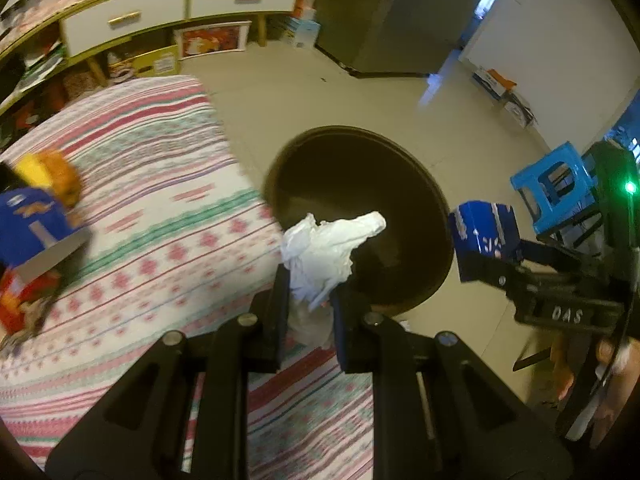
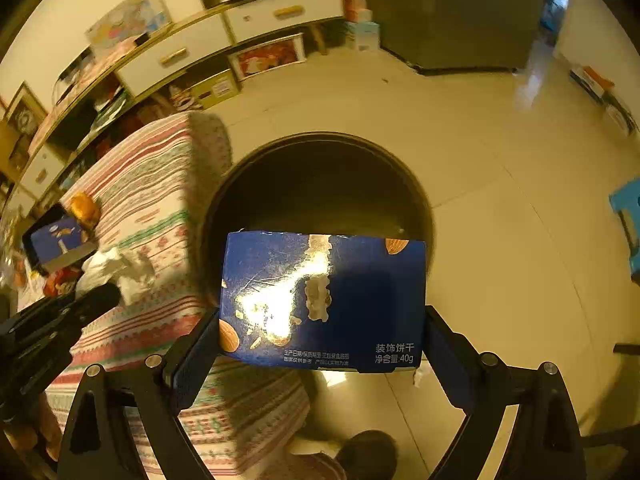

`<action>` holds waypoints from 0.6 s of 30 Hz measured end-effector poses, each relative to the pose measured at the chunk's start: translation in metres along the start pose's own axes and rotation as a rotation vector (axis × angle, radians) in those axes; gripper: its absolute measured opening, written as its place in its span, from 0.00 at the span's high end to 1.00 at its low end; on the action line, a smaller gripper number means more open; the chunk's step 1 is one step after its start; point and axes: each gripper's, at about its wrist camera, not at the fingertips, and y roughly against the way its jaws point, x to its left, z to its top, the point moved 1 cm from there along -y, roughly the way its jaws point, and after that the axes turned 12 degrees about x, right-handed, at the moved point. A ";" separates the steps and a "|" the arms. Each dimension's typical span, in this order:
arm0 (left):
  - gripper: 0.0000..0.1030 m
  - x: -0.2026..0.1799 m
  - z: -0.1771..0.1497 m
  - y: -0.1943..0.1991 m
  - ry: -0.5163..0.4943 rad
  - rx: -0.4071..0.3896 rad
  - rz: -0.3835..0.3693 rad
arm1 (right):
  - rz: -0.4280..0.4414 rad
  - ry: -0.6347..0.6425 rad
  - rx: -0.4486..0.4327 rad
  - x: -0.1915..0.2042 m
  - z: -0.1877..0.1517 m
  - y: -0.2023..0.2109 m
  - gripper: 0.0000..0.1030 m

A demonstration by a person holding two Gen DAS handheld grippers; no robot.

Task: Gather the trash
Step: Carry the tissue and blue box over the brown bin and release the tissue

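Note:
My left gripper is shut on a crumpled white tissue, held over the near rim of a round dark bin that stands on the floor beside the table. The right gripper is shut on a blue biscuit box, its fingers clamping the box's two ends above the bin. From the left wrist view the right gripper with the blue box hangs at the bin's right side. The left gripper with the tissue shows at the left of the right wrist view.
A table with a striped pink and green cloth carries another blue box, an orange item and red wrappers. A blue stool stands right of the bin. A white cabinet lines the far wall.

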 end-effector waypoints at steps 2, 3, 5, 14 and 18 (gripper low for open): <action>0.80 -0.010 0.007 -0.009 -0.016 0.007 -0.003 | 0.001 -0.019 0.003 -0.011 0.000 -0.001 0.07; 0.80 -0.014 0.011 -0.014 -0.022 0.011 -0.007 | 0.001 -0.024 0.004 -0.014 0.000 -0.001 0.07; 0.80 -0.021 0.015 -0.021 -0.027 0.017 -0.017 | -0.001 -0.039 0.004 -0.022 0.000 -0.001 0.07; 0.72 -0.030 0.023 -0.045 -0.049 0.055 -0.035 | -0.009 -0.052 0.022 -0.033 0.000 -0.007 0.07; 0.35 -0.021 0.021 -0.037 -0.026 0.041 -0.013 | -0.017 -0.041 0.027 -0.028 0.000 -0.010 0.07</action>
